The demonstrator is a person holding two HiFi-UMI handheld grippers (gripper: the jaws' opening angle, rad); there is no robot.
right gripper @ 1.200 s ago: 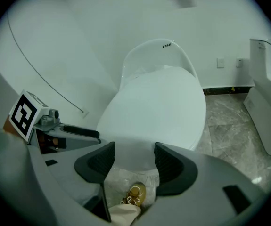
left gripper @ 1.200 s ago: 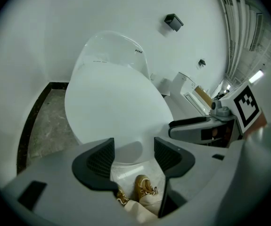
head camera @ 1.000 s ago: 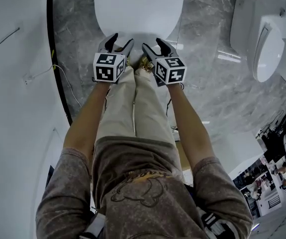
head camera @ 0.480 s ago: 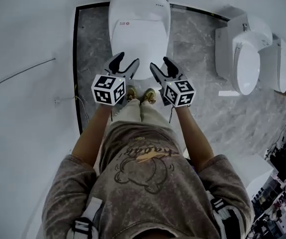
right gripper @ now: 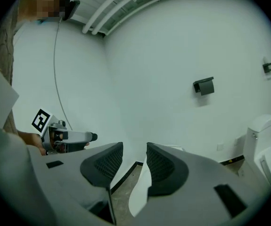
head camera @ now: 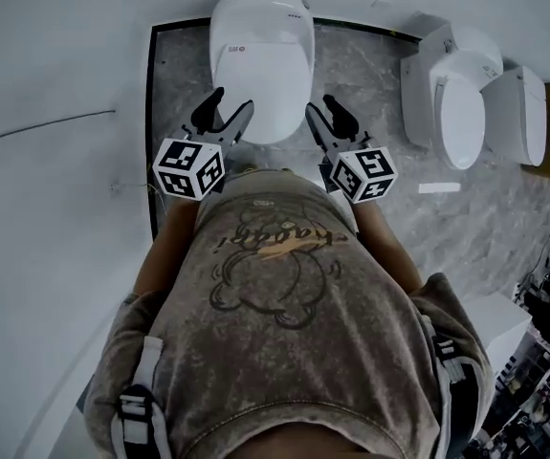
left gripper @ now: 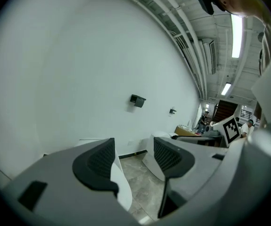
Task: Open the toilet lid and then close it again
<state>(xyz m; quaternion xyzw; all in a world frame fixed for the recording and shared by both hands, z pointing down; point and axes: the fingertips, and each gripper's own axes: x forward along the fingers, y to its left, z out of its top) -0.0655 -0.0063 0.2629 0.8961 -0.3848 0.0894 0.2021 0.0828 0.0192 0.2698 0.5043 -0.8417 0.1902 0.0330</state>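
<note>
Both tongs are up off the toilet's front edge since a second ago; they were low by my shoes, now they sit at chest level, one each side of my shirt (head camera: 275, 256). More of the room shows in the head view than before.

Left tongs (head camera: 233, 100): spread, nothing between the pads. Its own view looks through the gap at a bit of white toilet edge and grey floor (left gripper: 142, 187).

Right tongs (head camera: 319, 105): jaws have just been closing and the gap is narrower than the left's, but they are still apart with nothing pinched. Only the curved white toilet edge and the floor show through the gap.

Toilet (head camera: 255, 8): straight ahead of me against the wall, between the two tongs in the head view. Lid (head camera: 263, 84) is down, flat on the bowl. Neither tongs touches it.

Other stuff:
- two more toilets (head camera: 456, 94) to my right, along the same wall, well apart from mine
- black strip (head camera: 150, 122) borders the grey floor on the left side
- thin cable (head camera: 45, 127) runs across the white surface left of that
- small black box (right gripper: 204, 86) is mounted on the wall
- the left tongs' marker cube (head camera: 187, 168) and the right one's cube (head camera: 363, 174) are both clear in the head view
</note>
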